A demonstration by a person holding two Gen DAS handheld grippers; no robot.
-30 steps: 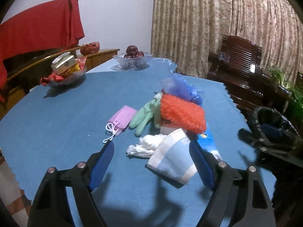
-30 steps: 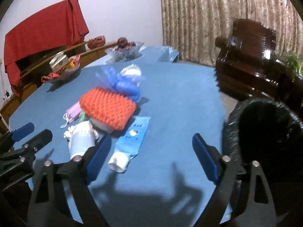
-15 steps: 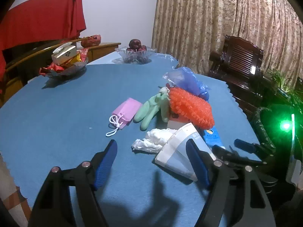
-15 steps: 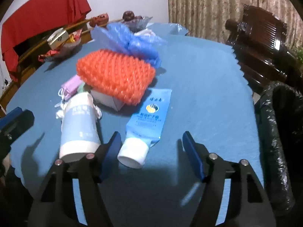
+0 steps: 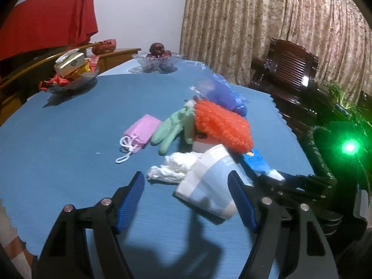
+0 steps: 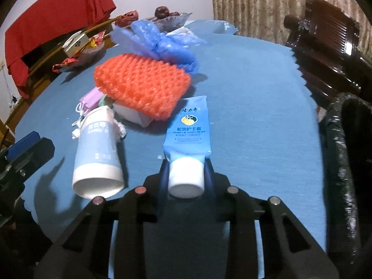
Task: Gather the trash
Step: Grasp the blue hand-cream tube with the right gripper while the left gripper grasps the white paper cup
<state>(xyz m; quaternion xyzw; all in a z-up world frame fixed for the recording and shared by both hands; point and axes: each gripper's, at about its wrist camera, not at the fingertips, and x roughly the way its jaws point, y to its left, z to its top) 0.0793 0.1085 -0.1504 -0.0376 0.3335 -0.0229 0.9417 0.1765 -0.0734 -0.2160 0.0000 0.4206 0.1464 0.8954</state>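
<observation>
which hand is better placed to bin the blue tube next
Right. The right gripper has its jaws closing around the white cap of the blue tube, and the black bin stands on that side. The left gripper is open by the paper cup.

- You have two grippers in view, the left gripper (image 5: 186,200) and the right gripper (image 6: 186,174)
- One hand-cream tube (image 6: 189,127)
- One paper cup (image 6: 97,155)
- One orange foam net (image 6: 141,86)
- One blue plastic bag (image 6: 162,41)
- One pink mask (image 5: 140,131)
- One green glove (image 5: 173,126)
- One crumpled tissue (image 5: 174,166)
- Two glass bowls: fruit bowl (image 5: 158,61), snack bowl (image 5: 69,80)
</observation>
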